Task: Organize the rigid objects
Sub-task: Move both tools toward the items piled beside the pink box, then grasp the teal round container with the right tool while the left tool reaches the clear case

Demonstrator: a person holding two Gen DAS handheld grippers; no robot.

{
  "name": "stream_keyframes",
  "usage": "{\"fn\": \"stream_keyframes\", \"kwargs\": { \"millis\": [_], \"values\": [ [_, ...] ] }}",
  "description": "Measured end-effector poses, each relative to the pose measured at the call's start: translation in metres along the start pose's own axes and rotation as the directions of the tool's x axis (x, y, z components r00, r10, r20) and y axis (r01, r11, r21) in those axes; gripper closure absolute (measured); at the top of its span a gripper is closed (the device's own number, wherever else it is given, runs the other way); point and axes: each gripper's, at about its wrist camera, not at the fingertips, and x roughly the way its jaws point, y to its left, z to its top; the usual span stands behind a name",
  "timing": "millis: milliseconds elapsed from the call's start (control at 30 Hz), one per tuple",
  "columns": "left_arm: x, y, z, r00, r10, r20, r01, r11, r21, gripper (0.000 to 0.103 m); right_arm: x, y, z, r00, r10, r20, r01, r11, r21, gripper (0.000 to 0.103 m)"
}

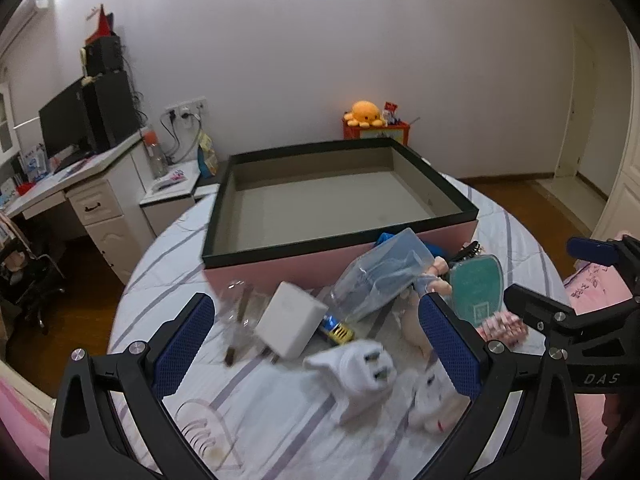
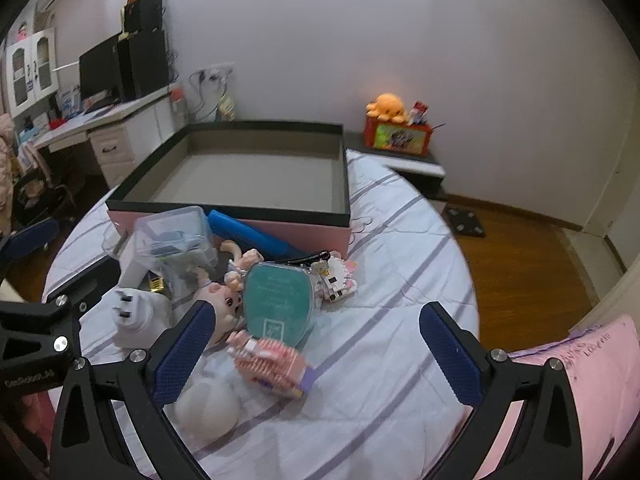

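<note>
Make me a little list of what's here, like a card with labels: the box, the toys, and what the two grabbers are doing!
box: big pink box with a dark rim, nothing seen inside
surface: striped cloth
pile: in front of the box
plug: white plug between the left gripper's jaws, not gripped
charger: white cube beside the plug
case: teal case on the pile
doll: small doll left of the case
bricks: pink brick toy nearest the right gripper
left gripper: open
right gripper: open, holding nothing
</note>
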Motion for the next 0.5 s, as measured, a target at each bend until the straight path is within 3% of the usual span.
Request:
{"fn": "stream_keyframes", "kwargs": {
  "millis": [233, 267, 333, 433, 500],
  "values": [
    [0.038, -0.008, 0.009, 0.996, -0.040, -0.084, 0.043, 0.999, 0.024, 0.000, 0.045, -0.012, 0.011, 0.981, 0.146, -0.128, -0.145, 0.989, 0.014, 0.019],
    [0.041, -0.009, 0.010, 0.995, -0.048, -0.090, 0.051, 0.998, 0.027, 0.000, 0.051, -0.013, 0.012, 0.974, 0.172, -0.145, -0.171, 0.985, 0.017, 0.022],
    [0.047, -0.012, 0.011, 0.992, -0.068, -0.104, 0.072, 0.997, 0.035, 0.000, 0.061, -0.015, 0.012, 0.958, 0.225, -0.177, -0.222, 0.974, 0.040, 0.039],
    [0.056, -0.016, 0.011, 0.988, -0.095, -0.119, 0.101, 0.994, 0.050, 0.001, 0.071, -0.017, 0.010, 0.919, 0.328, -0.217, -0.315, 0.944, 0.094, 0.045],
    [0.059, -0.015, 0.011, 0.985, -0.122, -0.119, 0.127, 0.991, 0.041, 0.001, 0.074, -0.016, 0.010, 0.911, 0.350, -0.219, -0.335, 0.936, 0.105, 0.045]
  ]
}}
